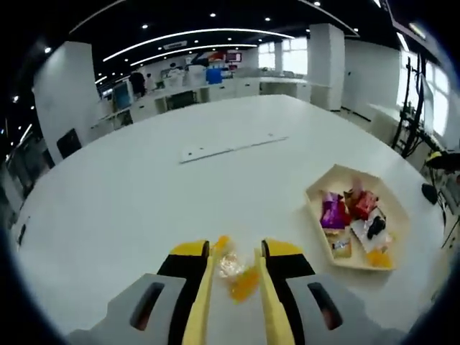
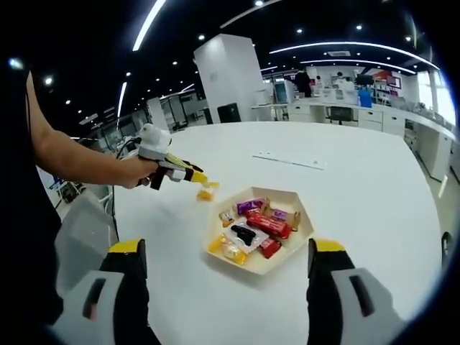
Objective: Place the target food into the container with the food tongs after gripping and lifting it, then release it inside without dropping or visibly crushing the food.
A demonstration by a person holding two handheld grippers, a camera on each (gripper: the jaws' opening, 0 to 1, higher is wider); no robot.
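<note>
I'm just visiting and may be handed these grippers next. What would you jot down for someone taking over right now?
Left gripper: shut on an orange-wrapped candy, held above the white table, beside the tray.
Right gripper: open, holding nothing, facing the hexagonal tray.
Tray holds several wrapped snacks.
Done: candy gripped and lifted.
Left: carry it over the tray, lower it, release gently inside.

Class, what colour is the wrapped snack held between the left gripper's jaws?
Orange and clear: the wrapped snack in the left gripper shows best in the left gripper view.
</note>
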